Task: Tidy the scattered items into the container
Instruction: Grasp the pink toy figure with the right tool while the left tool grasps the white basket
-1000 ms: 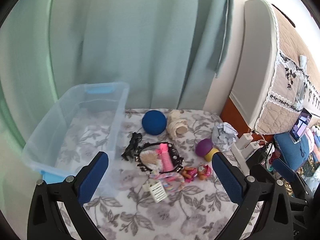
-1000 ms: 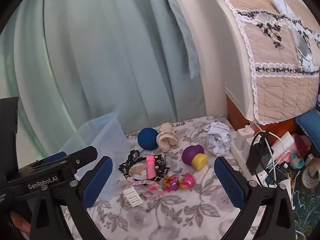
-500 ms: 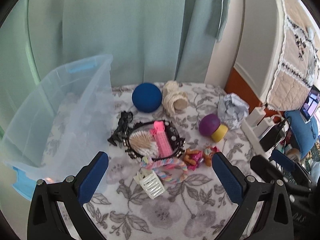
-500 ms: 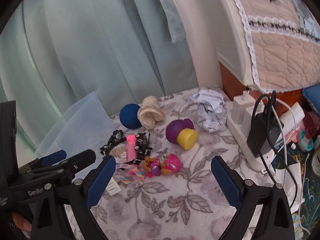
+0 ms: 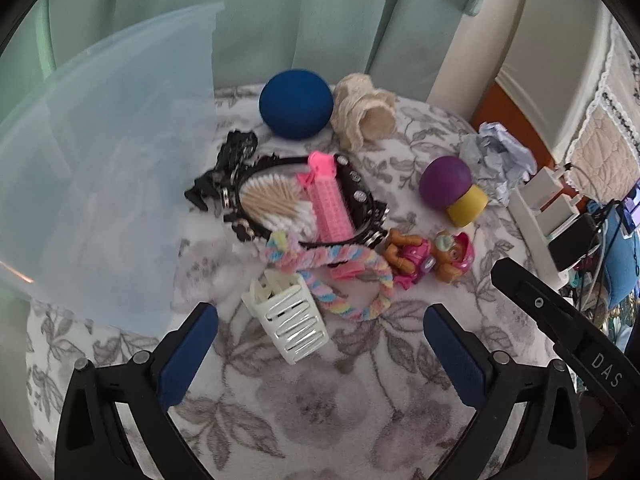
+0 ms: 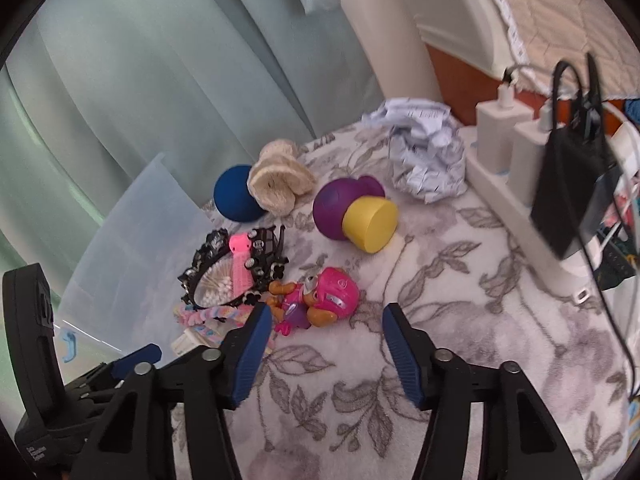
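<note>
Scattered items lie on a floral blanket: a blue ball, a beige yarn roll, a purple and yellow mushroom toy, a pink pup figure, a pink hair roller on cotton swabs inside a black headband, a rainbow braided band and a white clip. The clear plastic container stands at the left. My left gripper hangs open just short of the white clip. My right gripper is closing just short of the pup figure, nothing between its pads.
Crumpled paper lies at the back right. A white power strip with chargers and a black adapter runs along the blanket's right edge. A green curtain hangs behind, and a quilt-covered appliance stands at the right.
Both grippers have sunk and tilted down toward the pile, so the items look larger. The right gripper's fingers have drawn closer together. The left gripper's opening is unchanged.
</note>
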Tool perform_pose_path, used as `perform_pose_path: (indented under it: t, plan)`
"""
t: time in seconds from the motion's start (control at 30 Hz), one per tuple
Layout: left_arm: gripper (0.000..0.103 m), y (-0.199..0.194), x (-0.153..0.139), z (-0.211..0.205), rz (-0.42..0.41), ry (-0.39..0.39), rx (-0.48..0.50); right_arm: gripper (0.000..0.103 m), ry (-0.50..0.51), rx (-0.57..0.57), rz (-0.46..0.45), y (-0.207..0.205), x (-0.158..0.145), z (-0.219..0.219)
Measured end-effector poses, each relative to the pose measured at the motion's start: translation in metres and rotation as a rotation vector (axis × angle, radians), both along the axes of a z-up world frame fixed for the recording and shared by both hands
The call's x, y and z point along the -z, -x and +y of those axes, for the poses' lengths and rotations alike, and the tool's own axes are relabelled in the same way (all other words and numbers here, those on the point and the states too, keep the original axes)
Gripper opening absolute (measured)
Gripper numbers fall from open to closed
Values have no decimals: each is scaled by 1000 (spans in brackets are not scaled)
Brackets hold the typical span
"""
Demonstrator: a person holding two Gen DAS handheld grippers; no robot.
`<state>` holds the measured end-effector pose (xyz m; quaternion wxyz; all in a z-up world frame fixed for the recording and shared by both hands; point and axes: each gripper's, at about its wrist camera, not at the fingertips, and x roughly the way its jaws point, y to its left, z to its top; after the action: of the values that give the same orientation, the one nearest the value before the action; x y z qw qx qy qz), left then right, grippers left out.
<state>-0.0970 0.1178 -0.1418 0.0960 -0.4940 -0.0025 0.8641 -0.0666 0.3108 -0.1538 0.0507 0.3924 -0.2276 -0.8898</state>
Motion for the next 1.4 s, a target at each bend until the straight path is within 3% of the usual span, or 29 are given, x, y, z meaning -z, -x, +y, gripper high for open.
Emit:
perform_pose_path:
  t: [0.2, 0.33, 0.43, 0.53, 0.73, 1.1, 1.4]
  plan:
    - [90, 7, 17, -5, -41, -8, -50, 55, 38, 5, -41, 12, 18, 1]
    - [78, 11, 27, -10, -69, -21, -68, 50, 61, -1, -62, 20, 29, 1]
    - [76, 13, 31, -13, -81, -27, -80, 50, 76, -3, -65, 25, 35, 0]
    - [51, 16, 35, -17, -97, -40, -90, 49, 82, -11, -65, 29, 40, -3]
    - [35, 19, 40, -18, -103, -43, -98, 49, 116, -11, -54, 32, 47, -4]
    - [33, 17, 38, -19, -91, -31, -80, 44, 142, 6, -48, 17, 44, -2]
    - [33, 7, 12, -26, -58, -56, -73, 44, 122, 38, 21, -14, 2, 5]
